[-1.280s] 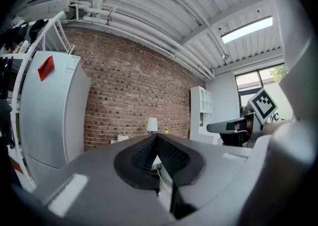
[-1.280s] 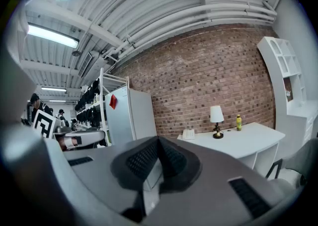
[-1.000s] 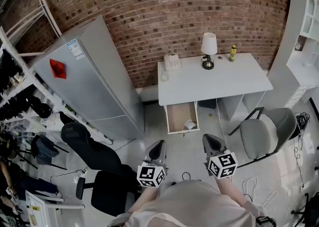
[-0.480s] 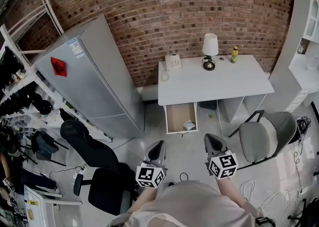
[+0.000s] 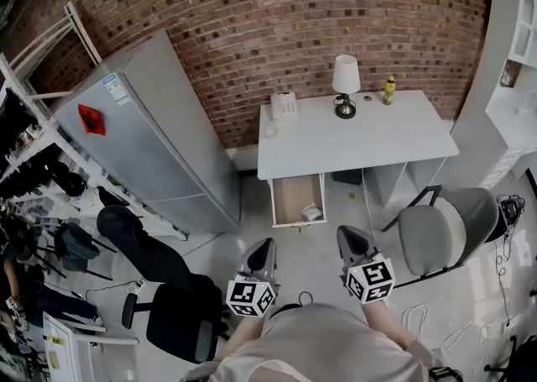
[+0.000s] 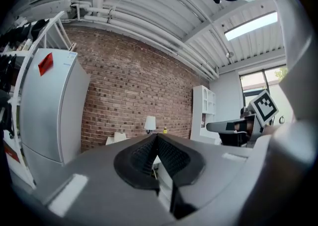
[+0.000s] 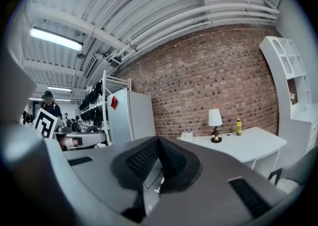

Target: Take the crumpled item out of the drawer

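A white desk [image 5: 369, 138] stands against the brick wall, and its left drawer [image 5: 288, 201] is pulled open. A small pale crumpled item [image 5: 310, 213] lies in the drawer's front right corner. Both grippers are held low in front of the person, short of the drawer and apart from it. My left gripper [image 5: 266, 244] is shut with nothing in it, and its ribbed pads [image 6: 144, 153] meet at the tip. My right gripper [image 5: 346, 232] is also shut and holds nothing. In the right gripper view the desk [image 7: 243, 145] shows ahead to the right.
A grey refrigerator [image 5: 159, 137] stands left of the desk. A grey chair [image 5: 440, 233] is at the right and black office chairs [image 5: 147, 246] at the left. A lamp [image 5: 345, 80], a phone [image 5: 284, 105] and a yellow bottle [image 5: 389, 89] stand on the desk. White shelving [image 5: 512, 86] lines the right wall.
The head view has shifted a little, so the desk and drawer sit slightly further left. Both grippers stay shut and have barely moved.
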`<state>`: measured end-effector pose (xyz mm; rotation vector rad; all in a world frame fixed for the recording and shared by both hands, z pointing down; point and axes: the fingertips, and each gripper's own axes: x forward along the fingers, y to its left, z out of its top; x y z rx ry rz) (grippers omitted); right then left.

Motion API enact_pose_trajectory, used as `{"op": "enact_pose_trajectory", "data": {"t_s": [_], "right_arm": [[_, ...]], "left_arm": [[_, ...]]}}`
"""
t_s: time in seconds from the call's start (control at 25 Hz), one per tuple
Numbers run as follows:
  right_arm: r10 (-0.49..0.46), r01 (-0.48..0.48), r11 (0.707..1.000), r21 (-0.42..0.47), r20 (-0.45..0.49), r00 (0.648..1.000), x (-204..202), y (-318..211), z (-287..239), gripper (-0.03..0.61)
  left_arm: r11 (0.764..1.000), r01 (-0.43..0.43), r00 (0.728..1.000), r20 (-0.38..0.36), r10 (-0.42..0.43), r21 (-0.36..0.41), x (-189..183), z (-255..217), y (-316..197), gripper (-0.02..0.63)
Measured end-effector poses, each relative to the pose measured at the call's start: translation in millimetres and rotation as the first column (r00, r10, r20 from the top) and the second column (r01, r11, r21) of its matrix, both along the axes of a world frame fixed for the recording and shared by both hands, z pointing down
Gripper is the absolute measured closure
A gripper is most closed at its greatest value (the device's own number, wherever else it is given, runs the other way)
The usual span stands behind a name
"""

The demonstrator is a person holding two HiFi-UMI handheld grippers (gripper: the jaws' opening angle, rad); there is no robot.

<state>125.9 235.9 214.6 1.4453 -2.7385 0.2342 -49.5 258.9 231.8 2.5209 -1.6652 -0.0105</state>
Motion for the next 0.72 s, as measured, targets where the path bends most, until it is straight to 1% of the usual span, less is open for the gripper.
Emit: {"op": "enact_pose_trajectory", "data": {"t_s": [0.08, 0.12, 0.32, 0.48, 0.72], "right_arm": [[-0.003, 0.003, 1.000, 0.002, -0.007, 1.000, 6, -3, 2, 0.571], [-0.002, 0.002, 1.000, -0.001, -0.006, 1.000, 9, -4, 3, 0.571], [0.008, -0.008, 1.000, -0.011, -0.002, 1.000, 15, -16, 7, 0.571], [0.020, -0.020, 1.000, -0.015, -0.008, 1.000, 16, -34, 12, 0.571], [0.049, -0.049, 0.999, -0.010, -0.020, 0.999, -3, -77, 18, 0.571]], "left_arm": [[1.000, -0.003, 0.999, -0.040, 0.003, -0.012, 6, 3, -3, 0.604], [1.000, -0.001, 0.999, -0.046, 0.000, -0.015, 8, 4, -5, 0.604], [1.000, 0.008, 1.000, -0.013, -0.008, -0.017, 10, 6, -17, 0.604], [1.000, 0.020, 1.000, -0.006, -0.020, -0.011, 4, 7, -39, 0.604], [1.000, 0.030, 0.999, 0.013, -0.031, 0.005, -28, 12, -87, 0.604]]}}
